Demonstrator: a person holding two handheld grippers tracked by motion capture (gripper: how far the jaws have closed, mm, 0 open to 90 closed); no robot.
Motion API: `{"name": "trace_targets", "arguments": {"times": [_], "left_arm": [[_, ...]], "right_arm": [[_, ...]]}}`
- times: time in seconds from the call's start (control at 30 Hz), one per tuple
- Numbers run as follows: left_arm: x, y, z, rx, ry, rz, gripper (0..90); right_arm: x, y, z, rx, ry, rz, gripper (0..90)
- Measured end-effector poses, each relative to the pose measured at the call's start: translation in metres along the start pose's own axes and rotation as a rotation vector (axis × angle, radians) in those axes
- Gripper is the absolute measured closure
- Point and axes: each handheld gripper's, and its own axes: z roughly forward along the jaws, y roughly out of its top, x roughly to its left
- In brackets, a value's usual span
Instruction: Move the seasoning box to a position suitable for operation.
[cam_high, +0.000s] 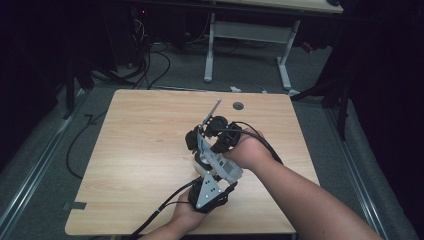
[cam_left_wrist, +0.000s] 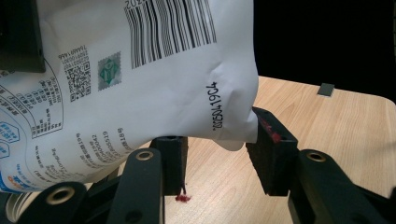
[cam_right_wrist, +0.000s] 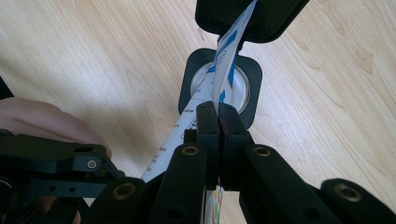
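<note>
I hold a gripper in each hand over the middle of the pale wooden table (cam_high: 135, 150), and both meet on one thing: a white plastic pouch printed with black barcode, small text and blue markings (cam_left_wrist: 140, 79). My right gripper (cam_right_wrist: 218, 116) has its two black jaws pressed tight together on the thin edge of that pouch, the sheet running edge-on between the pads and on up toward a black square-cornered part (cam_right_wrist: 250, 16) at the top of the right gripper view. Below the pouch there, resting on the wood, I see a black rounded-square holder with a white round disc in its middle (cam_right_wrist: 198, 86) (what exactly it is I cannot tell). My left gripper (cam_left_wrist: 215, 147) stands with its jaws half spread; the pouch's lower corner hangs down between them, its right edge lying against the inner face of the right-hand pad, while the left-hand pad sits just under the pouch's bottom edge, and I cannot tell whether either pad truly presses on it. A small red fleck (cam_left_wrist: 182, 198) lies on the table beneath the left-hand pad. In the high view my left hand (cam_high: 187, 215) comes in from the bottom edge, my right forearm (cam_high: 310, 200) crosses in from the lower right, and the two tools sit close together. A small dark round hole (cam_high: 238, 106) marks the table's far side.
</note>
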Motion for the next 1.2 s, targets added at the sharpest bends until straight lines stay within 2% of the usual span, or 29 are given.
{"name": "trace_targets", "arguments": {"times": [0.8,1.2], "left_arm": [[0.0,0.0001,-0.0006,0.001,0.002,0.009,59.9],[-0.0014,-0.0059,-0.0003,0.011,0.001,0.012,60.3]], "right_arm": [[0.0001,-0.0003,0.0011,-0.005,0.002,-0.002,89.3],[0.0009,-0.0031,0.0022,-0.002,0.004,-0.001,89.3]]}}
